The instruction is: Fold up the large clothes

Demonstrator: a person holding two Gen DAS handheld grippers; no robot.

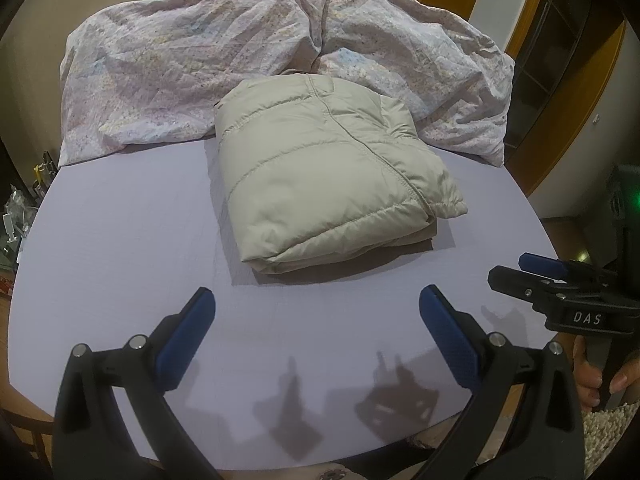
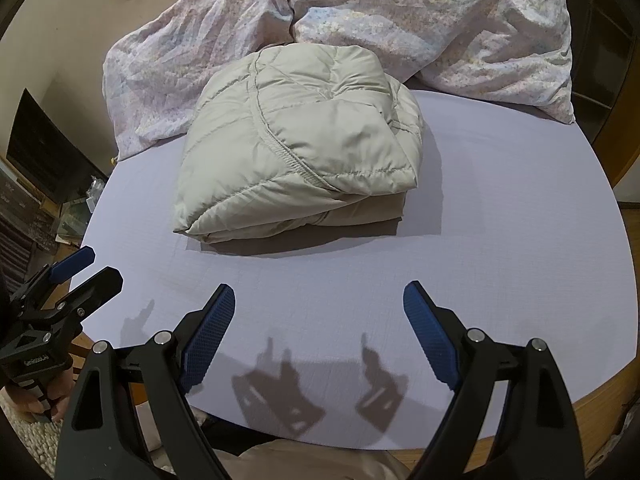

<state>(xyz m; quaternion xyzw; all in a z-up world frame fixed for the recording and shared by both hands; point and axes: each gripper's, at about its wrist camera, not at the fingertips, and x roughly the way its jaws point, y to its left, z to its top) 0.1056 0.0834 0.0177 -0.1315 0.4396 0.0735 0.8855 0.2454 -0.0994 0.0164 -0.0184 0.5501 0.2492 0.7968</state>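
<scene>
The beige padded jacket (image 1: 328, 176) lies folded into a thick bundle on the lavender sheet (image 1: 120, 260), a little beyond the middle of the bed, and its far edge touches the crumpled flowered duvet (image 1: 168, 64) behind it. Both tools hang over the near part of the sheet, well apart from the jacket and holding nothing. The left gripper (image 1: 316, 312) has its blue pads (image 1: 188, 336) spread wide, and the right gripper (image 2: 318, 308) is spread in the same way; each one also shows at the side of the other's view. From both, the bundle lies straight ahead, away from the person. In the left view it sits slightly to the right, in the right view slightly to the left, so it is between the two hands and neither is clearly nearer. Its longer side seems to run away from the person, with the layered edges turned toward the grippers. I judge the folding is almost finished; any next reach goes forward, both hands together.
</scene>
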